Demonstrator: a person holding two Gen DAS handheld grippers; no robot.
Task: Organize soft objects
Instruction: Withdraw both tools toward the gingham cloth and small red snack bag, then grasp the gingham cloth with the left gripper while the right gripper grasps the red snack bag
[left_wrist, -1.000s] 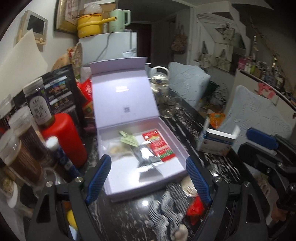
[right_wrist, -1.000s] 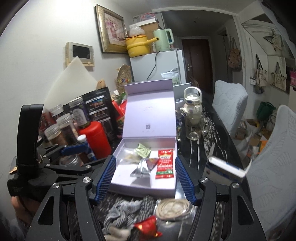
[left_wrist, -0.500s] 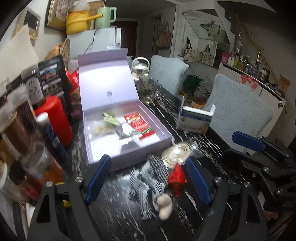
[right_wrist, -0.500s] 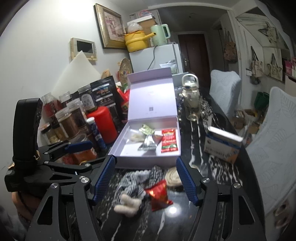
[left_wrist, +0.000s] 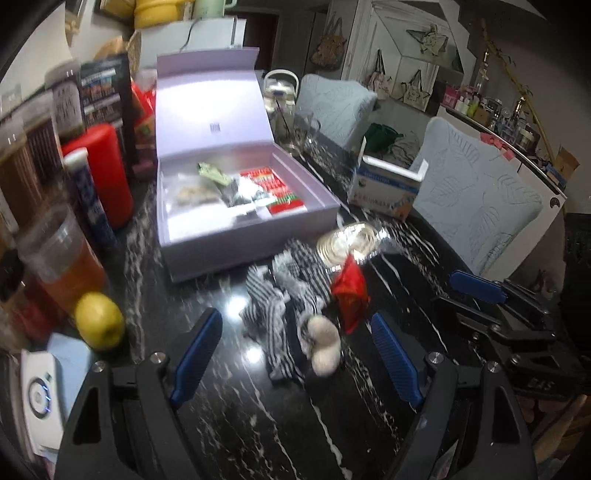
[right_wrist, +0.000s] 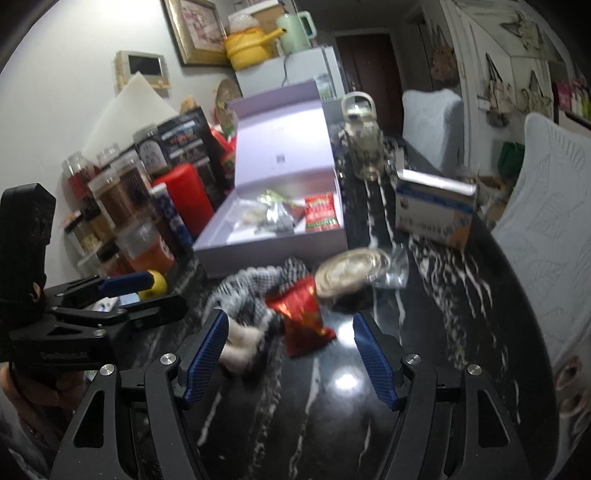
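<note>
A black-and-white striped cloth (left_wrist: 280, 295) with white pompoms (left_wrist: 323, 350) lies crumpled on the black marble table (left_wrist: 221, 424). Beside it are a red foil packet (left_wrist: 351, 291) and a clear bag holding a round disc (left_wrist: 347, 243). My left gripper (left_wrist: 295, 354) hangs open just in front of the cloth, with nothing between its fingers. My right gripper (right_wrist: 290, 356) is open in front of the red packet (right_wrist: 303, 317) and the cloth (right_wrist: 251, 291). Behind them an open lavender box (left_wrist: 221, 251) (right_wrist: 273, 251) holds several small packets.
Jars, a red canister (left_wrist: 99, 173), a cup of amber drink (left_wrist: 62, 266) and a lemon (left_wrist: 98, 319) crowd the left side. A blue-and-white carton (right_wrist: 434, 210) and a glass teapot (right_wrist: 364, 147) stand beyond the box. Padded chairs (left_wrist: 476, 199) line the right edge.
Both grippers have come down and drawn back from the box. The cloth, red packet and clear bag, earlier at the bottom edge, now lie just beyond the fingertips.
</note>
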